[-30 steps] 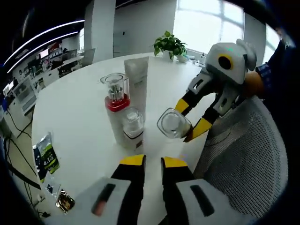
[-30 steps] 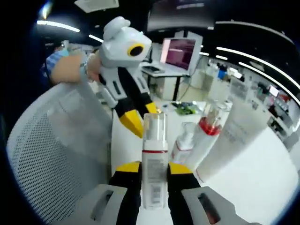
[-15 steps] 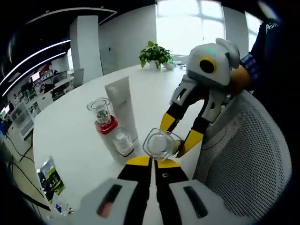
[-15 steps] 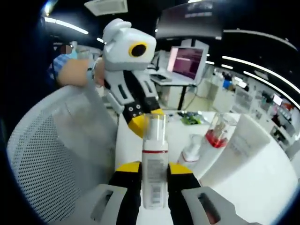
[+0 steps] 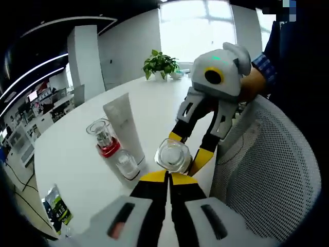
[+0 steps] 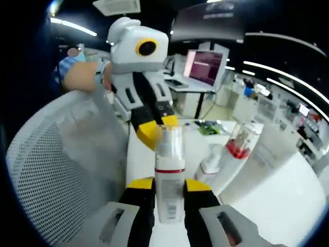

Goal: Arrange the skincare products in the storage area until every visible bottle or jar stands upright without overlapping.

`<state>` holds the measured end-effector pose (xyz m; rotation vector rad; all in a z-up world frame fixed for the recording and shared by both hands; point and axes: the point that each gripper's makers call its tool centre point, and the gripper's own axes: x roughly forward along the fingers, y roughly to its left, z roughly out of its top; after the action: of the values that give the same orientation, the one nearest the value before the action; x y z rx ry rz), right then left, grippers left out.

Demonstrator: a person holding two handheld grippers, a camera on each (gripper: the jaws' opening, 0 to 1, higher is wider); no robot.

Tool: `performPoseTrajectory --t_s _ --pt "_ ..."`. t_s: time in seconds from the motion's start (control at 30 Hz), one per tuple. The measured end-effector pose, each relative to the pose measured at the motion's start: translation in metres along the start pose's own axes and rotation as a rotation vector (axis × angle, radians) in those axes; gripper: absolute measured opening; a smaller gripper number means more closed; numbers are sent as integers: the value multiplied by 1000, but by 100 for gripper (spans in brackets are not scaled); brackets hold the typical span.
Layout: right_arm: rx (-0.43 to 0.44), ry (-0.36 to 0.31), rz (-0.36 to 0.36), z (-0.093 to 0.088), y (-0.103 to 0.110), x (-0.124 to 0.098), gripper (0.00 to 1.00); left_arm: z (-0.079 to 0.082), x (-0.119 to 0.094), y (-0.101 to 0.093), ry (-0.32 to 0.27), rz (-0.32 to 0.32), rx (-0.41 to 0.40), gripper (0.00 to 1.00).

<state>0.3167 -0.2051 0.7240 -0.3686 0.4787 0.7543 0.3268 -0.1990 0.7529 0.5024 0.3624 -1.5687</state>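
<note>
Since the earlier frames the left gripper has been closed, empty, while the pump bottle is kept clamped upright in the right gripper near the table edge, unplaced; the tube and two bottles already stand upright.

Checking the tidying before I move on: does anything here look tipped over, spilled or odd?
Nothing spilled. The tube, red-collared bottle and small bottle stand upright on the table. One pump bottle is off it, clamped in the right hand-held gripper.
</note>
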Motion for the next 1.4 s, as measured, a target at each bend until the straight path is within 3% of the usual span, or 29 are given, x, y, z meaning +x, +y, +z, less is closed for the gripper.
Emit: performPoseTrajectory --t_s 0.13,0.23,0.37,0.5,0.63,0.9,1.2,1.3,1.4 --pt "-10 33 25 -6 6 5 14 11 2 -4 -57 -20 -23 0" --pt "-25 32 34 -6 6 8 14 1 6 2 -3 12 0 0" --pt "3 18 15 -6 -6 8 14 1 5 7 -1 37 -27 0" --pt "75 11 2 -18 -24 9 14 -10 4 21 49 107 -61 4" --pt "119 -2 -19 -31 -36 17 14 -16 5 27 68 136 -69 5" --pt "172 9 -87 -54 -52 28 14 -29 7 34 125 172 -84 8" --pt "200 7 -107 -47 -57 33 15 -42 16 36 181 145 -144 13" --pt "156 79 -119 -57 -56 35 18 -53 18 40 281 144 -171 17" --pt "160 98 -123 -61 -54 37 25 -52 23 49 322 172 -161 16"
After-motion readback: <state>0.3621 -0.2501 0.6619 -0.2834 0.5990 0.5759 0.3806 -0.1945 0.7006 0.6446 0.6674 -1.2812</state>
